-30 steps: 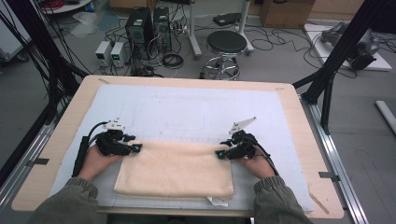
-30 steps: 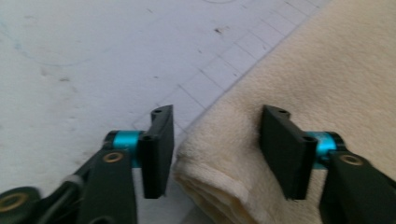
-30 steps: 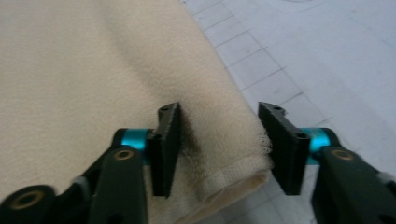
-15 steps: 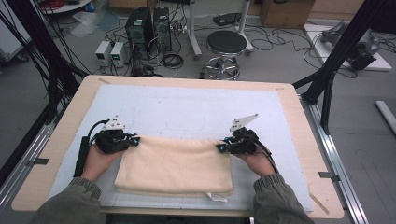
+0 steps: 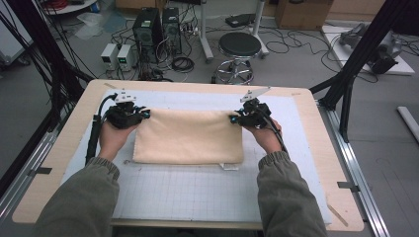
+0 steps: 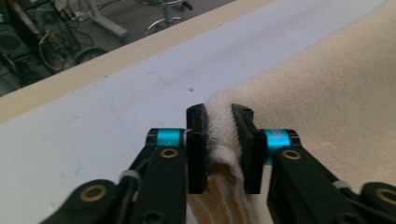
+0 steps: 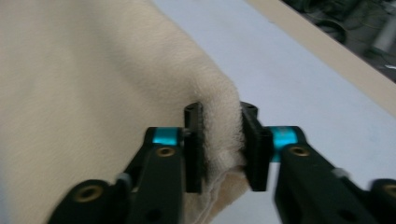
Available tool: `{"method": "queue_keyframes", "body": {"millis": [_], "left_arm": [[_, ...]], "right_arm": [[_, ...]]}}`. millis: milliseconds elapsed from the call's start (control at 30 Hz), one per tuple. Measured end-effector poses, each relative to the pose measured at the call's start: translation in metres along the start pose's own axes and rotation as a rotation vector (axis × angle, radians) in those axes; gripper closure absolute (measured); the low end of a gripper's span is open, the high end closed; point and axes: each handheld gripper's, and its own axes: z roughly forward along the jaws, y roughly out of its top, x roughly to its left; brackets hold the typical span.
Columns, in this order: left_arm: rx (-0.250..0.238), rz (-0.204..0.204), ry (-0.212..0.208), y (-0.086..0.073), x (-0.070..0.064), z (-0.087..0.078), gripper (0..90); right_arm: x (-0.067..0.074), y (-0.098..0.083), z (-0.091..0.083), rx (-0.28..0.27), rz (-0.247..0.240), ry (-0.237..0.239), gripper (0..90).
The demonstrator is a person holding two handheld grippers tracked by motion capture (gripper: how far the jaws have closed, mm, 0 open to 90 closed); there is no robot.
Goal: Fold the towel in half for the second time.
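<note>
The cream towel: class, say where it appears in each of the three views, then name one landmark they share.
High view: towel at table centre.
Left gripper view: right side, corner pinched.
Right gripper view: left side, corner pinched.
Shared landmark: pale blue mat.

A wooden surface [image 5: 321,148] carries a pale gridded mat [image 5: 197,192] that covers most of its top. On the mat lies a folded cream towel [image 5: 190,138], its long edges running left to right.
</note>
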Motion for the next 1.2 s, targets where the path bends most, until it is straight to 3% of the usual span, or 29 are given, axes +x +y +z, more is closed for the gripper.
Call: {"method": "queue_keyframes", "body": {"millis": [67, 133, 233, 300, 333, 433, 533, 667, 800, 900, 1100, 1133, 1200], "left_arm": [[0.035, -0.022, 0.014, -0.003, 0.001, 0.007, 52.7], [0.078, -0.035, -0.008, -0.009, 0.004, 0.009, 46.3], [0.084, -0.043, -0.015, -0.022, 0.007, 0.005, 45.5], [0.104, -0.071, -0.049, -0.029, 0.009, 0.002, 45.2], [0.133, -0.079, -0.067, -0.032, 0.010, 0.001, 44.2], [0.110, -0.067, -0.059, -0.044, 0.007, -0.005, 43.2], [0.152, -0.090, -0.077, -0.055, 0.009, -0.001, 43.5], [0.170, -0.103, -0.152, -0.065, 0.008, 0.006, 62.7], [0.157, -0.075, -0.154, -0.064, 0.002, 0.009, 78.2], [0.148, -0.086, -0.151, -0.064, 0.002, 0.011, 82.0], [0.147, -0.075, -0.134, -0.062, -0.002, 0.011, 82.9], [0.148, -0.075, -0.134, -0.062, -0.001, 0.011, 82.6], [0.150, -0.073, -0.112, -0.062, -0.001, 0.009, 75.8]], "right_arm": [[-0.006, -0.002, 0.007, 0.021, 0.028, -0.046, 60.7], [-0.010, -0.008, 0.011, 0.035, 0.070, -0.028, 57.9], [-0.006, -0.016, 0.010, 0.029, 0.073, -0.005, 57.7], [-0.004, -0.023, 0.011, 0.025, 0.096, 0.033, 55.9], [-0.003, -0.026, 0.011, 0.038, 0.100, 0.036, 55.0], [-0.001, -0.038, 0.013, 0.056, 0.107, 0.030, 52.0], [-0.001, -0.049, 0.015, 0.063, 0.137, 0.025, 50.6], [0.001, -0.058, 0.028, 0.101, 0.147, 0.050, 53.1], [0.001, -0.060, 0.034, 0.097, 0.172, 0.115, 75.6], [0.001, -0.060, 0.032, 0.096, 0.149, 0.120, 82.8], [-0.001, -0.060, 0.026, 0.072, 0.145, 0.109, 83.5], [0.000, -0.061, 0.026, 0.071, 0.151, 0.105, 79.9], [-0.002, -0.062, 0.027, 0.067, 0.181, 0.086, 54.3]]}}
